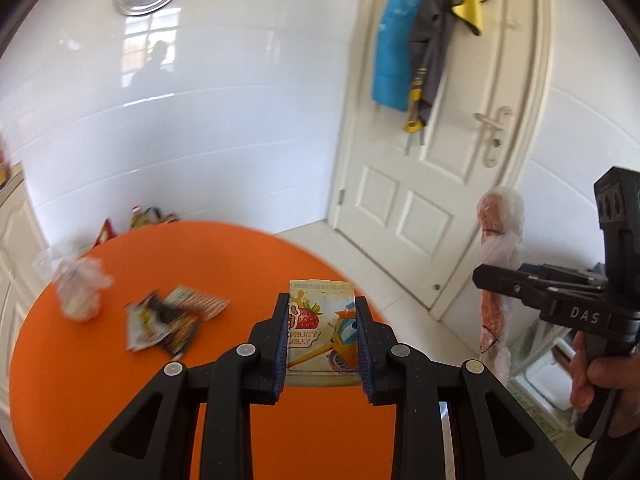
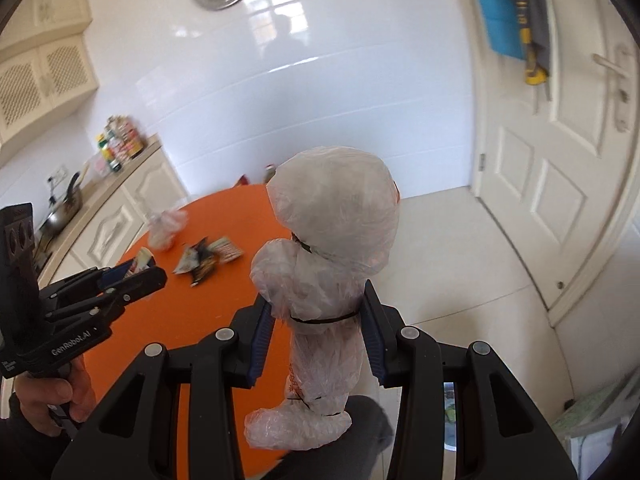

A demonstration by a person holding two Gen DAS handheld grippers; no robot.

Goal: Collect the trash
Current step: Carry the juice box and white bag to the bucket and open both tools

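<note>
My worry is the jelly wrapper (image 1: 320,328) sliding free: my left tongs (image 1: 322,344) pinch only its thin edges. It sits low centre between narrowly closed jaws, above the orange bench (image 1: 120,380). My right tongs (image 2: 316,340) clamp the plastic bag (image 2: 328,280); more wrappers (image 1: 172,320) lie centre-left on the bench.
</note>
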